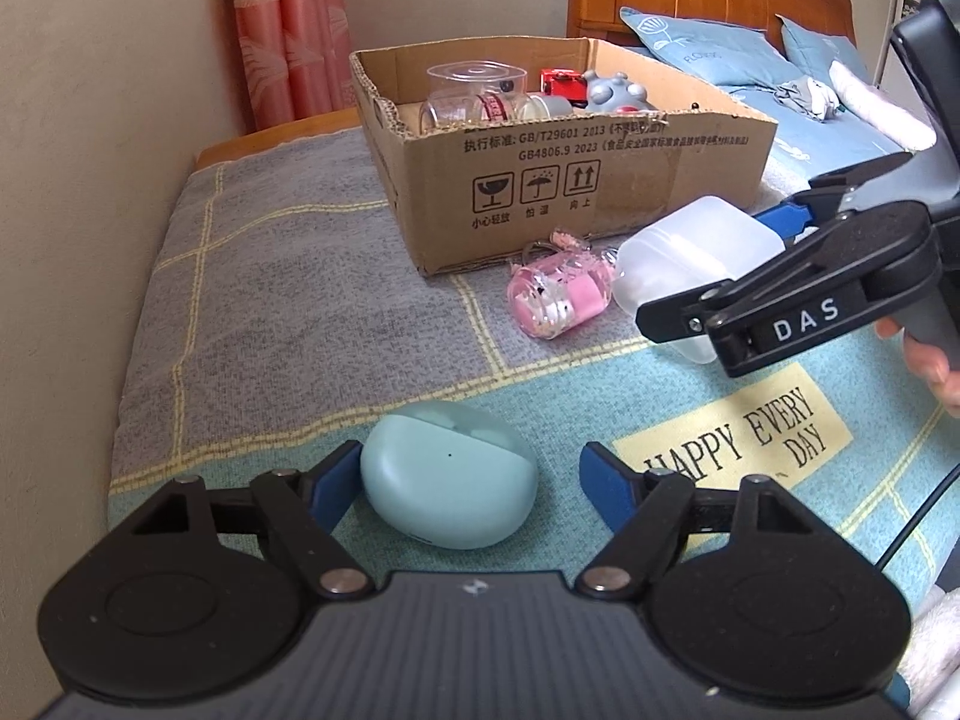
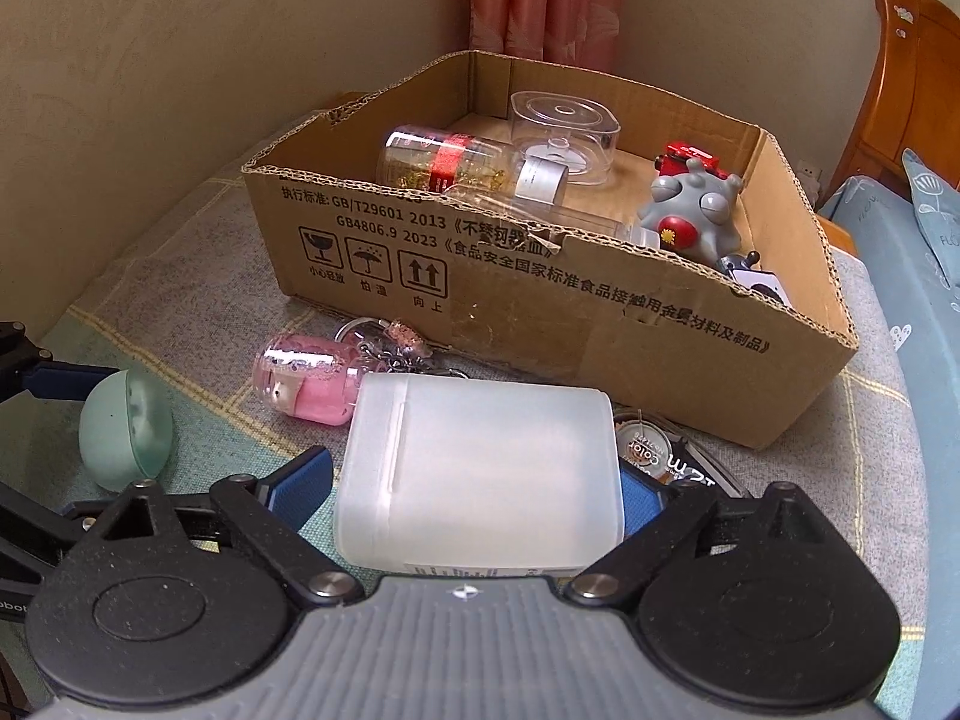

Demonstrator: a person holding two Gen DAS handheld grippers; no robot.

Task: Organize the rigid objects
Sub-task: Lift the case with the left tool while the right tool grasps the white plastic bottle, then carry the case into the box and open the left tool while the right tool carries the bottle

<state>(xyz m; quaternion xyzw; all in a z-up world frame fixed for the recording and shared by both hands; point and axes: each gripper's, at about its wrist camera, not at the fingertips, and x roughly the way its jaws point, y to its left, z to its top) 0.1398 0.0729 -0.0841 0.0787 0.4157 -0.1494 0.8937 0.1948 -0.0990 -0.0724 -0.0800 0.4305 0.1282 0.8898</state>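
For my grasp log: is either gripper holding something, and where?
Left gripper holds nothing, open around the mint-green oval plastic case. Right gripper brackets the sides of the translucent white plastic box; actual grip cannot be told.

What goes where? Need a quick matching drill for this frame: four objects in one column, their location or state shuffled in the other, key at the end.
Things:
1. mint earbud case
2. frosted white box
3. pink bottle keychain
4. grey bug-eyed toy

Places or states:
A. inside the cardboard box
B. between the right gripper fingers
C. on the blanket between the open left gripper fingers, not clamped
D. lying on its side on the blanket just in front of the cardboard box

Pairs: 1-C, 2-B, 3-D, 4-A
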